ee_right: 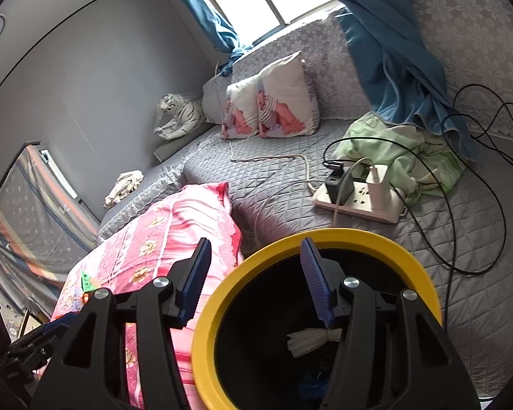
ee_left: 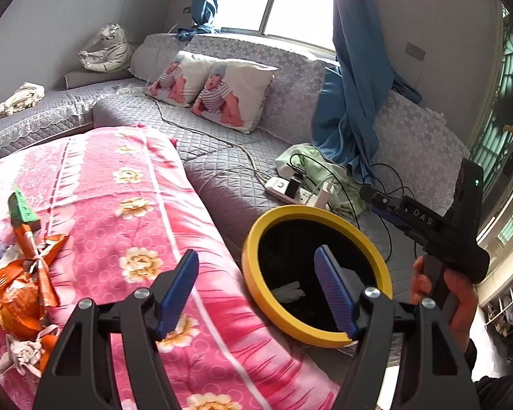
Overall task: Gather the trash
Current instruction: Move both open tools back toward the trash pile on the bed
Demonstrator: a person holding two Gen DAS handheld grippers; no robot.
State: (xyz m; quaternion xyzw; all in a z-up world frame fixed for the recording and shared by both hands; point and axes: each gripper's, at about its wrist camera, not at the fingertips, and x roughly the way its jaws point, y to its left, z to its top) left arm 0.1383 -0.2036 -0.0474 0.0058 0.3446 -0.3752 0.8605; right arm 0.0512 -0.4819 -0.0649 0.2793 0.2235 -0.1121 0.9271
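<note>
Bedroom conditions were daylit, with a grey quilted bed (ee_left: 229,157) under a curtained window. The left hand-held gripper (ee_left: 256,294) stood wide open and held nothing, one finger over the pink floral quilt (ee_left: 119,177), the other over the mouth of the yellow-rimmed bin (ee_left: 256,294). The right hand-held gripper (ee_right: 256,280) was likewise open and empty, poised above the same bin (ee_right: 208,314), in which one white tissue wad (ee_right: 311,340) already lay.

Remaining trash lay well to the left on the quilt: orange wrappers (ee_left: 20,294), a green wrapper (ee_left: 20,206) and crumpled tissues (ee_left: 24,353). These were judged light, soft and crushable, the foil probably slippery; a pinch across a bunched fold or twisted end would hold best. None appeared fragile.

The quilt's near edge fell away beside the bin, and the soft surface would yield under pressure. Room between trash and bin was open. A power strip (ee_right: 359,201) with trailing cables (ee_right: 461,239) sat beyond the bin, a snag risk on that side.
</note>
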